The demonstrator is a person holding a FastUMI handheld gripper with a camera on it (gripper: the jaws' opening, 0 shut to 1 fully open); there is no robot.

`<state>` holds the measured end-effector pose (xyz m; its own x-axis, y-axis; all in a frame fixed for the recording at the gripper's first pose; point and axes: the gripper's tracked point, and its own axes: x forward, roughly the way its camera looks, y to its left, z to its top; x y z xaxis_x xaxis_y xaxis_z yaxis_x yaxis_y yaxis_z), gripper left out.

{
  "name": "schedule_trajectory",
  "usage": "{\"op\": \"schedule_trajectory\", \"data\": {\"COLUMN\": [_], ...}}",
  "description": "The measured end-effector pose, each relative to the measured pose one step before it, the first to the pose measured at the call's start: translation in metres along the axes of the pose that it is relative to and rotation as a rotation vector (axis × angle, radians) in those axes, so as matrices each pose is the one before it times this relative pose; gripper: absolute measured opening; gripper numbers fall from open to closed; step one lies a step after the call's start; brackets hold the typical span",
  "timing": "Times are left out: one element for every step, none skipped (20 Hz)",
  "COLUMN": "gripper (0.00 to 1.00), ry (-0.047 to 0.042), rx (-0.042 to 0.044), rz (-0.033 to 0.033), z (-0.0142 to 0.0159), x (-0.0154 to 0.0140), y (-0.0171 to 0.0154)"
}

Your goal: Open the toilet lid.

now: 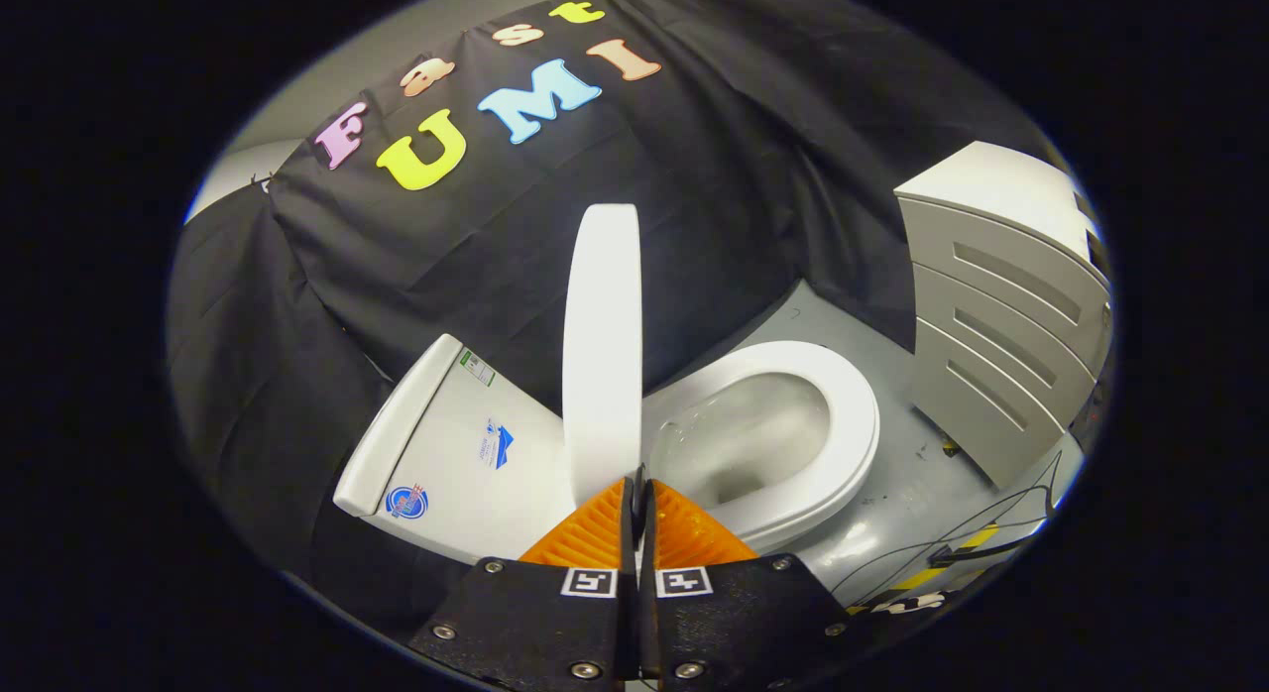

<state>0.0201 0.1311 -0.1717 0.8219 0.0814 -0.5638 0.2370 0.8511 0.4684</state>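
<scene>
Toilet lid stands raised, edge-on to the camera, w/ the gripper clamped at its lower edge: both fingers squeezed nearly together, tips pressing the lid's rim from either side. Just right of the lid, the seat lies down around the open bowl, which looks wet inside. Left of the lid sits the tank, tilted in this view, w/ stickers on its face; what they say can't be made out. Behind the lid hangs black cloth, draped as the booth wall. Well right of the lid, beyond the seat, a pale drawer cabinet stands on the grey floor. Near the cabinet's base, right of the seat, thin cables trail across the floor.
</scene>
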Motion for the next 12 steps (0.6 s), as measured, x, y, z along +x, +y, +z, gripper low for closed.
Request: {"op": "schedule_trajectory", "data": {"gripper": [0.0, 0.0, 0.0, 0.0, 0.0, 0.0, 0.0, 0.0, 0.0, 0.0, 0.0, 0.0], "ry": [-0.00436, -0.00597, -0.00753, -0.00581, -0.00568, -0.00534, -0.00432, -0.00609, -0.00468, -0.00614, -0.00821, -0.00472], "rx": [-0.00907, -0.00842, -0.00615, -0.00593, -0.00726, -0.00747, -0.0073, -0.00637, -0.00475, -0.00792, -0.00868, -0.01058], "rz": [-0.00065, -0.00057, 0.00226, 0.00239, 0.0022, 0.0024, 0.00279, 0.00311, 0.00427, 0.00407, 0.00502, 0.00514], "z": [0.00033, -0.00005, 0.0007, 0.00009, 0.0003, 0.00011, 0.0006, 0.00019, 0.0009, -0.00037, 0.00312, -0.00244], "x": [-0.00036, 0.00004, -0.00027, -0.0004, -0.00061, -0.00037, 0.0005, -0.0002, 0.00021, -0.00045, 0.0008, -0.00068], "y": [0.00302, 0.00416, 0.00424, 0.0044, 0.00403, 0.0042, 0.0043, 0.00453, 0.00419, 0.0056, 0.00522, 0.00529]}}
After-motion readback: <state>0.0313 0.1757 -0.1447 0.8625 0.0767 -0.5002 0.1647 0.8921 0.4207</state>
